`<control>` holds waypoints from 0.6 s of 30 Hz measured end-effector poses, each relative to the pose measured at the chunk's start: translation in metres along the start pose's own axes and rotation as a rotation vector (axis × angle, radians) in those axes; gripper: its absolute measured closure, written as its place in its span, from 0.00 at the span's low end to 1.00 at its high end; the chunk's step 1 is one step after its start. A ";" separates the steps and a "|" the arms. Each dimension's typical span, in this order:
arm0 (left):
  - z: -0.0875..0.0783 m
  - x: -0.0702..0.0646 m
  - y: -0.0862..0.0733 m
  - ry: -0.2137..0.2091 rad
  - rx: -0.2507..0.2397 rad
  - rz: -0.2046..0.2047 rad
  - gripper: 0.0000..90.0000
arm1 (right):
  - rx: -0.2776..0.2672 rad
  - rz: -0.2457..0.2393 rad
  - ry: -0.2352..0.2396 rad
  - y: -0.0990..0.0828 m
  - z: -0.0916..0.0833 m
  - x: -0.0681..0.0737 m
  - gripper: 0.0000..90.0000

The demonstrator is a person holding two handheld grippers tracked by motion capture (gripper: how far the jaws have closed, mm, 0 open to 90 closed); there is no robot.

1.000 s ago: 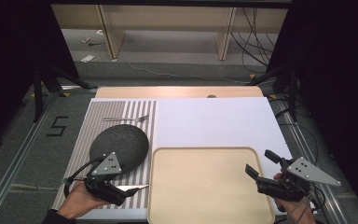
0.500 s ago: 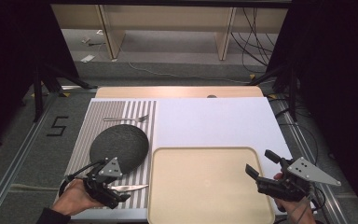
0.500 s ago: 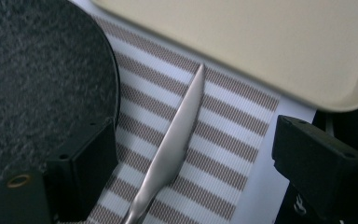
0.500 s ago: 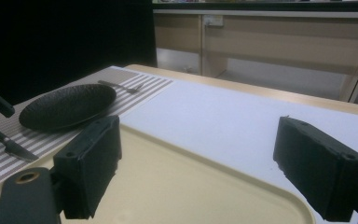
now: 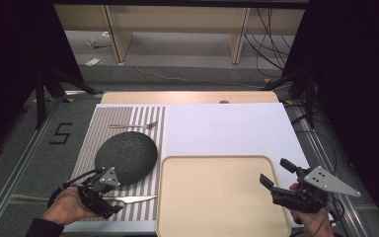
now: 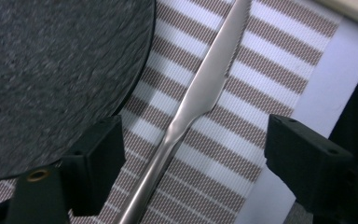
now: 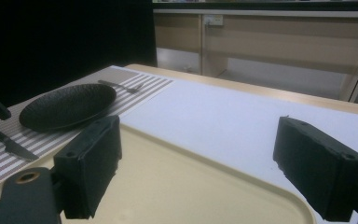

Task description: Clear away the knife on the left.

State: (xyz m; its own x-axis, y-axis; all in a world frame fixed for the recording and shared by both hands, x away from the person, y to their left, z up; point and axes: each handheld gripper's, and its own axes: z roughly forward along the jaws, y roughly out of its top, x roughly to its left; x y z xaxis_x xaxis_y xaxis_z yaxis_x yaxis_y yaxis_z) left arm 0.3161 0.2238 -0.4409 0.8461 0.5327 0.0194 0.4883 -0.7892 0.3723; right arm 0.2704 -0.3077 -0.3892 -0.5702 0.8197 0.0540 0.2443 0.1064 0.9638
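knife not yet gripped, tray bare

while your left claw (image 5: 109, 208) sits over the knife (image 5: 134, 199) handle, nothing has been lifted yet. the knife lies flat on the striped mat (image 5: 91, 148) at the near left of the desk (image 5: 227, 123), just beside the dark plate (image 5: 126, 157) but apart from its rim, blade pointing toward the tray (image 5: 217, 197). the fork (image 5: 134, 126) lies on the far side of the plate, also on the mat. the tray holds nothing, so by my reading the work is at its very start: the grasp is still to come, and so is whatever moving follows.

your left claw stands wide open. in the left gripper view the knife (image 6: 186, 112) handle runs up between the two jaws, nearer the left one, with mat showing on either side; neither jaw touches the metal, as far as i can tell. close it on the handle and you should have the knife.

your right claw (image 5: 280, 178) is open too, holding nothing. it hovers over the tray's right edge, well apart from the knife, plate and fork. in the right gripper view its jaws frame bare tray (image 7: 191, 186) and white desk beyond.
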 end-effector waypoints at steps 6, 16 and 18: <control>0.005 0.008 -0.004 0.017 0.055 0.002 0.29 | -0.002 0.000 0.001 0.000 0.000 0.000 0.18; 0.011 0.018 -0.009 0.023 0.097 0.002 0.44 | 0.002 -0.001 0.003 0.000 0.000 0.000 0.18; 0.012 0.018 -0.009 0.025 0.108 0.011 0.47 | 0.001 -0.003 0.003 0.000 0.000 0.000 0.18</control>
State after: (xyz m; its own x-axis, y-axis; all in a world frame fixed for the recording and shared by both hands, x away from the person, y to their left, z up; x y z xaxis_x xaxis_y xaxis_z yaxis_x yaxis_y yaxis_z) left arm 0.3298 0.2369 -0.4550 0.8466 0.5302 0.0469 0.5003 -0.8227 0.2701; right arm 0.2705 -0.3073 -0.3894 -0.5736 0.8175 0.0518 0.2436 0.1098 0.9636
